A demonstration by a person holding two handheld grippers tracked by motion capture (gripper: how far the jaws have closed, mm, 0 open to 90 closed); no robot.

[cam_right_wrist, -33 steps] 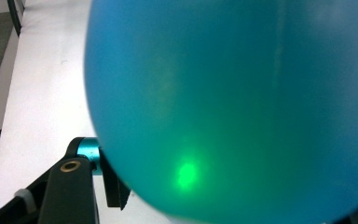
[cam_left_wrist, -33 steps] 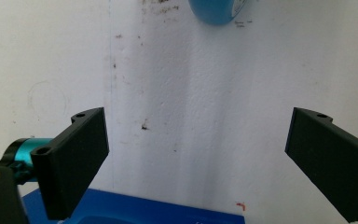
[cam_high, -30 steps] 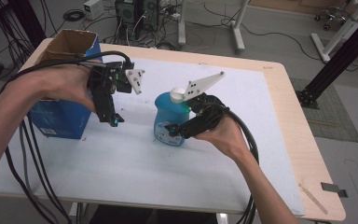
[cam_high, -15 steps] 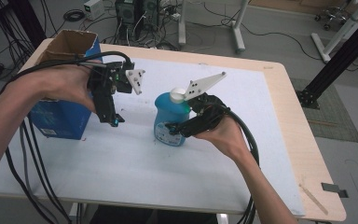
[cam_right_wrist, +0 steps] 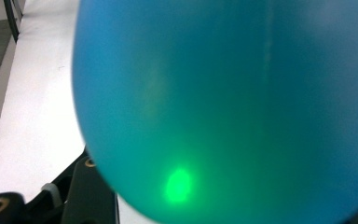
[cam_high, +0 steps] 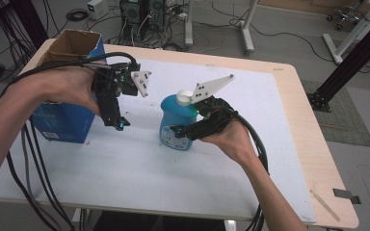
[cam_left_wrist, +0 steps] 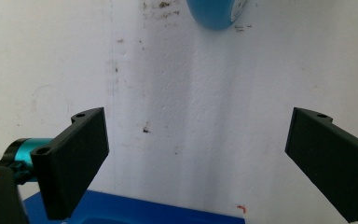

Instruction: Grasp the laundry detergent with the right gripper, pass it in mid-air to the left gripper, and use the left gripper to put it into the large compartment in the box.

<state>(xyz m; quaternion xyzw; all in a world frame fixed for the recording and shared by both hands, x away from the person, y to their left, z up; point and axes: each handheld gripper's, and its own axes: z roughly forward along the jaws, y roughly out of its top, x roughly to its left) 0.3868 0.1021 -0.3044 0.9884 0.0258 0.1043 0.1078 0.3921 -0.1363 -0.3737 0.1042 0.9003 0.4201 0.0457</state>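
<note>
Nothing has shifted since the earlier frames. Bottle (cam_high: 176,122): upright mid-table, long axis vertical, pinched low by the right gripper (cam_high: 185,132) (nearer hand). Left gripper (cam_high: 113,115): jaws spread, empty, pointing down beside the box (cam_high: 65,120), bottle well to its right.

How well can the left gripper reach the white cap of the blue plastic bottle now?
Probably yes. The left gripper hangs open beside the blue plastic bottle, with bare white mat between them. The white cap stands uncovered on top; the right gripper holds the bottle lower on its body.
</note>
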